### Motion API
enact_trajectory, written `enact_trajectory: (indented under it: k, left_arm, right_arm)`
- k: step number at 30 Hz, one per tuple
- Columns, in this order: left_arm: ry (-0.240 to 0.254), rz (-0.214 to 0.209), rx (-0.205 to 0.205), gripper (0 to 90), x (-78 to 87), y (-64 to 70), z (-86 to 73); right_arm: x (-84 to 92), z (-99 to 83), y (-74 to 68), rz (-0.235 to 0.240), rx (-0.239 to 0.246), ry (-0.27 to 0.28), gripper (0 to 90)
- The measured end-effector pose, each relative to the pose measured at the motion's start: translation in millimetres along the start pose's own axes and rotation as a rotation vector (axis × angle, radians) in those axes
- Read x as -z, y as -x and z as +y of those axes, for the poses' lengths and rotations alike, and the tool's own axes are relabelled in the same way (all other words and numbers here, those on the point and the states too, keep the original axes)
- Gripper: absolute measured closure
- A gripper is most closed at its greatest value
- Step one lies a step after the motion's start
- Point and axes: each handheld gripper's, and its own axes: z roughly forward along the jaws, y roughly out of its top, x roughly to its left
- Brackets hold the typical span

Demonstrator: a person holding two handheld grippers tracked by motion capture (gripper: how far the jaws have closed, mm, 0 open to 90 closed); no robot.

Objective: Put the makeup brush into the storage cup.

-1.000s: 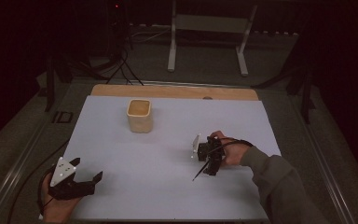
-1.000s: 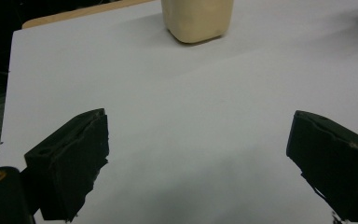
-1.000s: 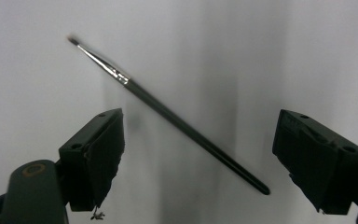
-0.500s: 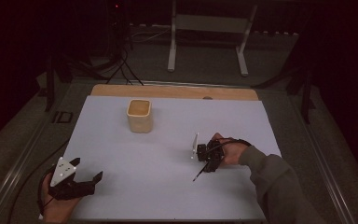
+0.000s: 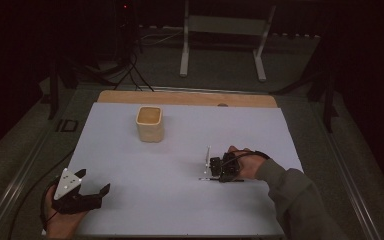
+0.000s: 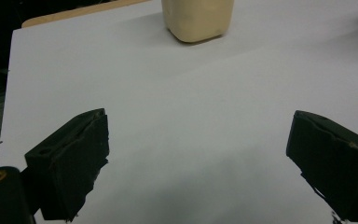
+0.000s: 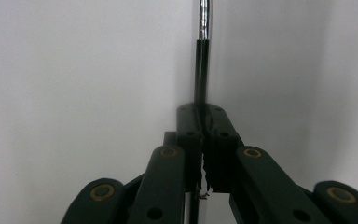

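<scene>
- Right gripper view, nearest first: the right claw (image 7: 200,140) has just been closing, and its jaws now stand pressed together on a thin pen (image 7: 201,60), which runs straight out between the pads and away from the camera.
- To do this pickup well, I judge the lift should go straight up and slowly, since so slim a rod can twist or slip between flat pads; keeping the wrist level would stop the far end from dragging on the sheet.
- The pen looks slender and rigid, with a black barrel next to the pads and a shiny metal section farther out.
- High view: the right claw (image 5: 223,169) sits toward the counter's (image 5: 180,210) right edge, about midway between its near and far edges, and the pen (image 5: 207,178) lies flat on the white surface beneath it.
- Left claw (image 5: 87,192), by the near left corner, stands wide open with nothing between its jaws.
- Farthest off, a cream cup (image 5: 150,123) stands upright near the far edge, well apart from both claws.
</scene>
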Motion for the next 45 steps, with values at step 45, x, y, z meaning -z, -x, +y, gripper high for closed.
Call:
enact_trajectory:
  k: [45]
  left_arm:
    - [0.009,-0.001,0.01,6.7,1.6,-1.4,0.3]
  right_arm:
    - [65.6,-25.7,11.9,-0.129,-0.181,0.546,85.9]
